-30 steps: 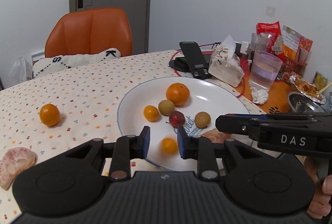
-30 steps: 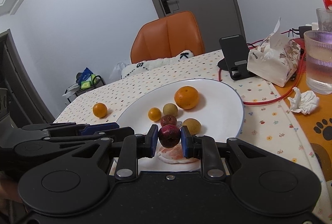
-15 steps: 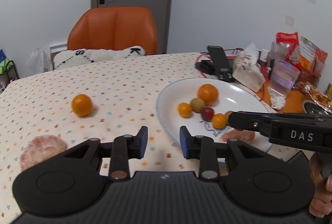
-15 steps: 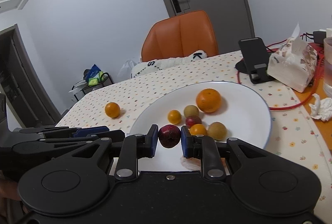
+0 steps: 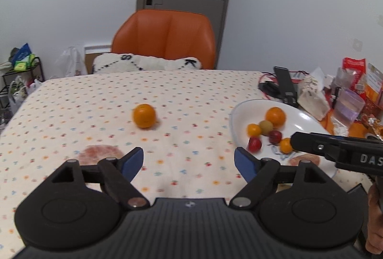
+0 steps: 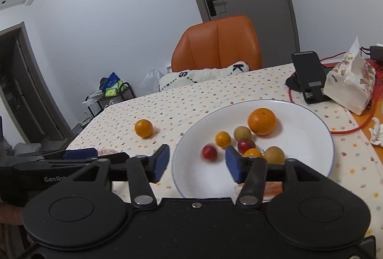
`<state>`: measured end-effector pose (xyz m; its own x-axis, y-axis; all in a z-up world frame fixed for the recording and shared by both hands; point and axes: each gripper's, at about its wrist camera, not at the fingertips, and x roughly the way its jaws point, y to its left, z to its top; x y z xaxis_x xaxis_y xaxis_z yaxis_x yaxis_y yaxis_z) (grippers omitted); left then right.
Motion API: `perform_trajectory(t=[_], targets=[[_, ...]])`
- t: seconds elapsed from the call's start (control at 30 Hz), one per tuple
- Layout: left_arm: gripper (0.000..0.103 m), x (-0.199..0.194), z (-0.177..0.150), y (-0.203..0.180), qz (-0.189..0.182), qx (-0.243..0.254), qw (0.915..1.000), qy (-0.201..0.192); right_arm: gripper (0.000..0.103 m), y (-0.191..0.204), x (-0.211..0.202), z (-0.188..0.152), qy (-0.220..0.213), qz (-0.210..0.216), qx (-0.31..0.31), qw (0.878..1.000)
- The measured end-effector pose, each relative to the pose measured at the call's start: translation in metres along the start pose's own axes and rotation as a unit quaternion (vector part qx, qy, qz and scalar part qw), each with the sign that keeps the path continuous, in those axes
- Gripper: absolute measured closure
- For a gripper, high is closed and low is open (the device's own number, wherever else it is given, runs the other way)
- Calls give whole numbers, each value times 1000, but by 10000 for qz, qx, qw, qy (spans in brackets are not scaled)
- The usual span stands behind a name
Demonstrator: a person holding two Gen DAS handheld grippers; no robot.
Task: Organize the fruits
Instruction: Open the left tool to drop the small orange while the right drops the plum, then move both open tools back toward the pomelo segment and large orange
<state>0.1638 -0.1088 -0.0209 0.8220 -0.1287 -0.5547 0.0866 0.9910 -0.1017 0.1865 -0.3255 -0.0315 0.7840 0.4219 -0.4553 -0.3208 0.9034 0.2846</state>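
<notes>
Above plate (image 6: 320,139), right gripper (image 6: 197,163) wide, red fruit (image 6: 209,152) loose

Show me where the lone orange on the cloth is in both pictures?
Left wrist: the orange sits on the cloth near the middle, left of the plate.
Right wrist: the orange is left of centre, again left of the plate.
Shared landmark: the orange chair behind.

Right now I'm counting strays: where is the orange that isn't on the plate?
The orange sits alone on the dotted tablecloth, left of the white plate and beyond the pink peeled fruit.
</notes>
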Motion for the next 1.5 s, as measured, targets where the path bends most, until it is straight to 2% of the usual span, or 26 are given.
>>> perform_trajectory(t=[0.33, 0.97, 1.23, 1.5], targets=[[17, -18, -3, 32, 211, -288, 9993, -60, 31, 24, 3, 1, -14, 75, -133, 9999], [17, -48, -13, 72, 372, -537, 9976, -245, 22, 66, 10, -3, 62, 288, -368, 9989], [16, -52, -18, 90, 427, -726, 9962, -235, 5, 77, 17, -5, 102, 349, -362, 9987], [16, -48, -22, 101, 432, -786, 9958, -164, 3, 84, 29, -7, 203, 371, -363, 9984]])
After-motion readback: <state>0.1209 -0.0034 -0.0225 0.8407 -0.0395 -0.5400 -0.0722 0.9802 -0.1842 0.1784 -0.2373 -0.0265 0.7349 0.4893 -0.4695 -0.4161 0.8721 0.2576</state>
